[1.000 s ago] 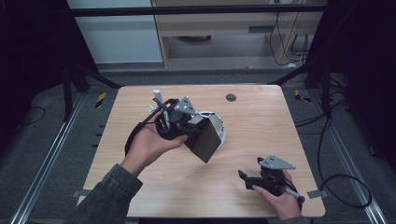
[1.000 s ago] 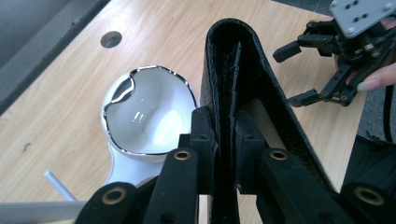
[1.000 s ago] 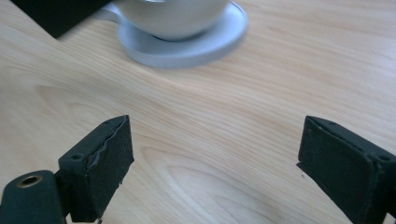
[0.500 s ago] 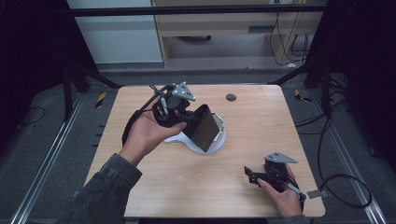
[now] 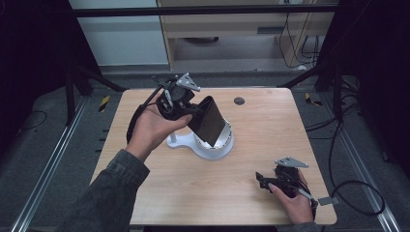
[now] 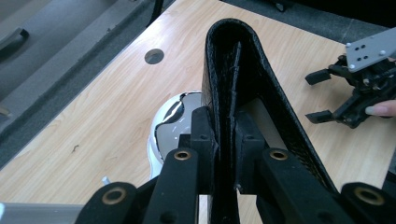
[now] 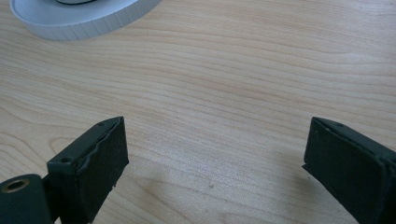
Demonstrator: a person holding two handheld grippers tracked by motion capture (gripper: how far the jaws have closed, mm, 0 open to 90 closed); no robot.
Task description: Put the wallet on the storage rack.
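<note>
A person's left hand holds my left gripper (image 5: 196, 113) above the table's middle. Its jaws are shut on one flap of a black folded wallet (image 5: 210, 123), which hangs tilted over a white round dish (image 5: 212, 151) with a shiny inside. In the left gripper view the pads (image 6: 205, 135) pinch the wallet (image 6: 243, 60) from both sides, with the dish (image 6: 163, 135) just beyond. My right gripper (image 5: 263, 181) rests low near the front right of the table, open, with bare wood between its fingertips (image 7: 215, 158). It also appears far off in the left gripper view (image 6: 322, 95).
The wooden table (image 5: 270, 130) has a dark round hole (image 5: 239, 101) near its far edge. The dish's rim (image 7: 79, 18) lies well ahead of the right gripper. A cable trails from the right gripper off the table's front right corner. Dark floor and metal frame rails surround the table.
The left hand has lifted the wallet up and toward the far side, above the dish. The right gripper has drifted slightly to the right and stays open.
</note>
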